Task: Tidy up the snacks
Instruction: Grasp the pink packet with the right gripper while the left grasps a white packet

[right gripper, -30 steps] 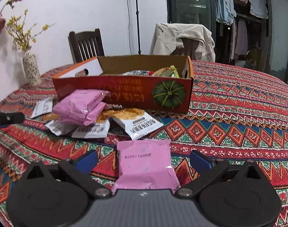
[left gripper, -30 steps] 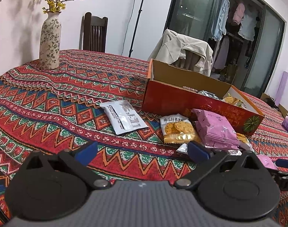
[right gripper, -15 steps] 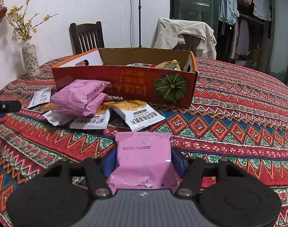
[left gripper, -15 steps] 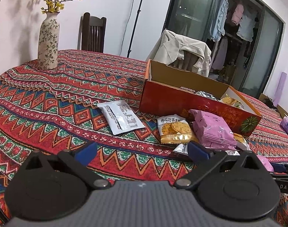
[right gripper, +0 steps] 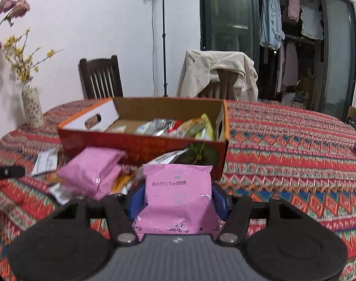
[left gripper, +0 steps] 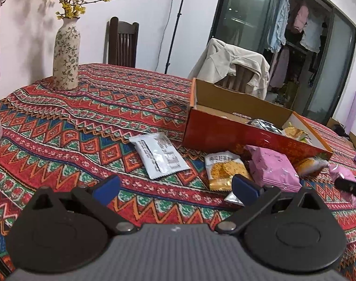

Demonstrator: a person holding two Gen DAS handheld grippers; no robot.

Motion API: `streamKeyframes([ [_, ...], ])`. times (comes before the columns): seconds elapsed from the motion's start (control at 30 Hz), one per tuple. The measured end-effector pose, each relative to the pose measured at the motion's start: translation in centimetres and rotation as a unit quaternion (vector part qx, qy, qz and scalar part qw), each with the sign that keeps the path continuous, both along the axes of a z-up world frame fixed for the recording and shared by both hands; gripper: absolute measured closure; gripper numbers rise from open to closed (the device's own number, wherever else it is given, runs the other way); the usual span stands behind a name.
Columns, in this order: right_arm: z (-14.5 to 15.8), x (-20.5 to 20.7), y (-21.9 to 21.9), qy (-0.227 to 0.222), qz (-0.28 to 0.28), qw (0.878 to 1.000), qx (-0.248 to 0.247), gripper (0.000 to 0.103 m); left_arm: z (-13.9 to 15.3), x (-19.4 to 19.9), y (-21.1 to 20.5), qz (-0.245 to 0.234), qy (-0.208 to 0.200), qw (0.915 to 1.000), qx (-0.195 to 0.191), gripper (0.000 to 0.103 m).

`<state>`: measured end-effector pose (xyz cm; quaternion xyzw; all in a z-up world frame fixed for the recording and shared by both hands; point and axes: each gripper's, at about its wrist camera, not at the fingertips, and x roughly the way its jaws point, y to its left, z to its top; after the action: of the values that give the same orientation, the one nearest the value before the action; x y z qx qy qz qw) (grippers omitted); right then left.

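Since the earlier frame, right gripper [right gripper: 178, 197] has closed from wide open onto the pink snack packet [right gripper: 178, 201] and raised it off the tablecloth [right gripper: 283, 140]; blue pads [right gripper: 136, 197] press both side edges of the packet, jaws about half spread; the packet sits between the fingers, its printed end toward 12 o'clock, in front of the red cardboard box [right gripper: 140, 145]; the box holds several wrapped snacks; at 10 o'clock of the held packet lies a second pink packet [right gripper: 91, 173] atop loose wrappers. Left gripper [left gripper: 175, 185] unchanged: jaws wide apart, nothing between them, hovering above the cloth; white packet [left gripper: 159, 155] lies at 12 o'clock of it, apart from the fingers; biscuit packet [left gripper: 224, 167] and the pink packet [left gripper: 272, 167] lie at 1 to 2 o'clock, just beside its right finger in view; the box [left gripper: 224, 133] stands beyond them.
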<state>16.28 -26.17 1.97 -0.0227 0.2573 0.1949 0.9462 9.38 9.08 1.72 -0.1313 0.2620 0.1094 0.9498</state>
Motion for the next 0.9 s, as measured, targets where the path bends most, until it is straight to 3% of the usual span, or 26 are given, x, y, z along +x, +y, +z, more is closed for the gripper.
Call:
streamKeyframes([
  [0.43,-0.4,4.6,-0.5,-0.015,-0.025,0.998,0.058,0.043,1.3,1.6,1.8,0.042,0.008,0.9989,0.018,0.000],
  [0.9,-1.4,3.4,-3.3,-0.062,-0.029,0.987,0.144,0.044,1.1,4.3,0.6,0.050,0.033,0.9976,0.035,0.000],
])
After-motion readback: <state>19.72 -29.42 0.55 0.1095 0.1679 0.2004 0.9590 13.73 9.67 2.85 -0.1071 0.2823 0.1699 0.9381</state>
